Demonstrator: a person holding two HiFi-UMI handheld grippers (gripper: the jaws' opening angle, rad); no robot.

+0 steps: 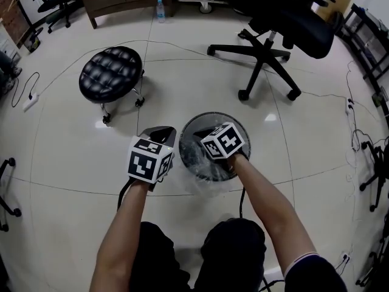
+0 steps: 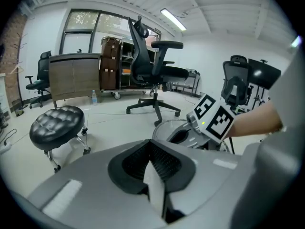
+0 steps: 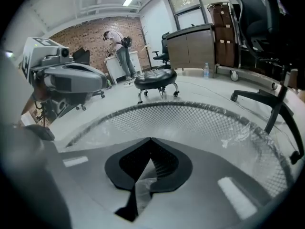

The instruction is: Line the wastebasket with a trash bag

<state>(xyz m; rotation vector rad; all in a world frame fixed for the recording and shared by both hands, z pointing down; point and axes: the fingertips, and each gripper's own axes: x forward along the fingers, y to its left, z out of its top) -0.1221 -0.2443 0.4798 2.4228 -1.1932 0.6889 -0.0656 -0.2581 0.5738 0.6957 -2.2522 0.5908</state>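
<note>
On the floor by the knees: wastebasket (image 1: 240, 127), trash bag (image 1: 204, 182) inside. Right gripper (image 3: 150, 151) over the mouth, fingers closed on film. Left gripper (image 1: 161, 136) beside the left rim, fingers closed on a pale sliver, possibly film.

Both arms reach forward and down in the head view, over the person's bent knees (image 1: 234, 242) in dark trousers. The bare left forearm (image 1: 121, 230) runs almost straight ahead, and the right forearm (image 1: 267, 202) slants inward from a dark sleeve (image 1: 310, 272) with a pale edge. The two hands sit close together, each hidden behind its marker cube; the right one is a little further forward. The left tongs (image 2: 153, 151) tilt gently downward, jaws pressed together on a pale, thin sheet. The right tongs (image 3: 150, 149) point more steeply down, jaws also together, pinching crinkled clear film of the trash bag (image 3: 143, 187).
</note>
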